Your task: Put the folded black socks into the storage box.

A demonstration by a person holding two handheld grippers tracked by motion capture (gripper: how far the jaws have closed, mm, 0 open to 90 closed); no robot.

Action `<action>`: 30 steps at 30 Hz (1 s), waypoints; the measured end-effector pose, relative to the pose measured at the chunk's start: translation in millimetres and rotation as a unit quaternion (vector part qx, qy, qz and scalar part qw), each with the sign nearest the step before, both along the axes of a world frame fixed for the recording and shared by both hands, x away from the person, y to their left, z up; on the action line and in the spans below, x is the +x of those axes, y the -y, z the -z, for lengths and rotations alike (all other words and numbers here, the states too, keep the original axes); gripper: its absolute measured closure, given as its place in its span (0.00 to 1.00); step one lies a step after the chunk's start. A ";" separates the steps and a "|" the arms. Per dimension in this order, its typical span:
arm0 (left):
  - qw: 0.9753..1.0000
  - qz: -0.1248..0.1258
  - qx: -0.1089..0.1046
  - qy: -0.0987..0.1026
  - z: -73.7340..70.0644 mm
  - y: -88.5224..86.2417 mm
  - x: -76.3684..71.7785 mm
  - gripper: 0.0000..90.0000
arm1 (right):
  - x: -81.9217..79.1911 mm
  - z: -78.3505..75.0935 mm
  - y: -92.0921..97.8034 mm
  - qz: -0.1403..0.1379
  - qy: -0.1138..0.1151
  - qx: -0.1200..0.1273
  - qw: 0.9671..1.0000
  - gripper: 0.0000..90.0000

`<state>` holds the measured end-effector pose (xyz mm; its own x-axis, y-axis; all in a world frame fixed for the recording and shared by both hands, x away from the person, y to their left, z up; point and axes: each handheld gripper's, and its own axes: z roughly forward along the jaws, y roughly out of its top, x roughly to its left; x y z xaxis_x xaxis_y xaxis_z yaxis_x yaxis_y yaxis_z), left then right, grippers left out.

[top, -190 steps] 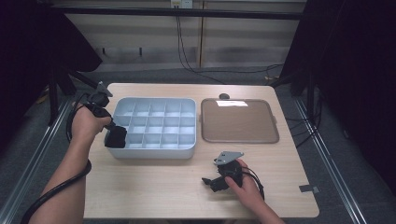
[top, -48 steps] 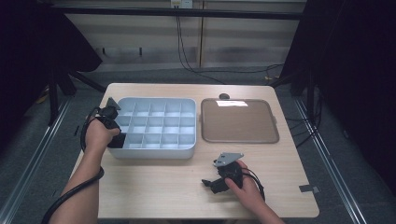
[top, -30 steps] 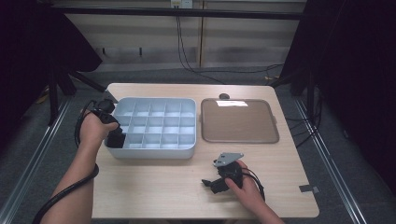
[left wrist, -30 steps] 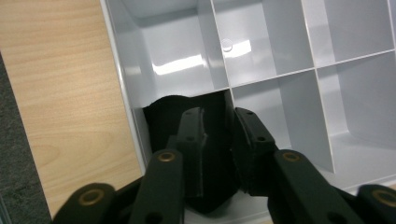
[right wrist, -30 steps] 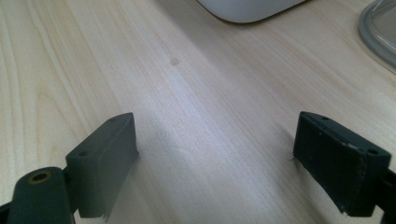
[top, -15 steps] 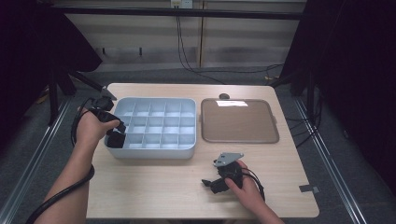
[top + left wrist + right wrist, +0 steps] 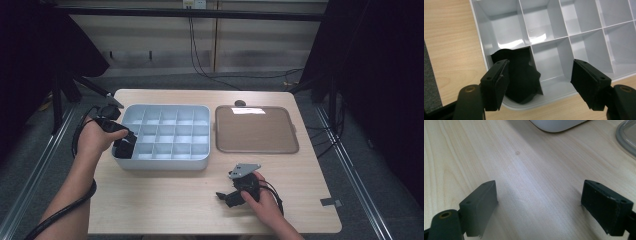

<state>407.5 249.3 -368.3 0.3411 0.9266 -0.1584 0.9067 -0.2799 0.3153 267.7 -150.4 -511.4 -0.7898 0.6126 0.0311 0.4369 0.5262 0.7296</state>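
Hovering spread over a black object sitting in the organiser tray.

Hanging with jaws wide apart at the tray's near-left corner compartment: left gripper, one jaw hiding part of the crumpled black object, its make hard to tell. Resting near the desk's front edge, jaws spread over bare wood: right gripper. Lying at the desk's right half, cut off in the right gripper view: flat lid.

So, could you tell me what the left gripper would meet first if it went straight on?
Probably the black item in the grey tray's corner compartment; the open left gripper points down at it.
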 end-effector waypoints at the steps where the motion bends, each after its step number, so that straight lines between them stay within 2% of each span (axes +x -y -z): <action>1: 1.000 0.006 0.002 0.001 -0.2 0.7 -1.5 0.33 | 0.0 0.0 0.0 0.000 0.000 0.000 1.000 0.14; 9: 1.000 0.026 -0.008 -0.004 1.1 6.2 -16.8 0.32 | 0.9 -0.2 -2.9 -0.001 -0.002 -0.003 1.000 0.13; 21: 0.999 0.047 -0.022 0.000 8.0 9.2 -31.6 0.31 | 0.7 -0.2 -3.1 -0.001 -0.002 -0.004 1.000 0.13; 25: 0.998 0.048 -0.028 0.005 9.8 10.9 -35.1 0.30 | 0.2 -0.3 -3.2 0.000 -0.001 -0.004 1.000 0.13; 30: 0.997 0.065 -0.028 0.006 9.8 15.3 -41.8 0.30 | 0.0 -0.2 -3.4 -0.001 -0.002 -0.003 1.000 0.13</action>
<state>365.6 234.0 -378.0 0.4592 0.8645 -0.2044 0.8606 -0.3759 0.3437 267.7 -147.0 -511.3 -0.7906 0.6116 0.0302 0.4387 0.5314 0.7247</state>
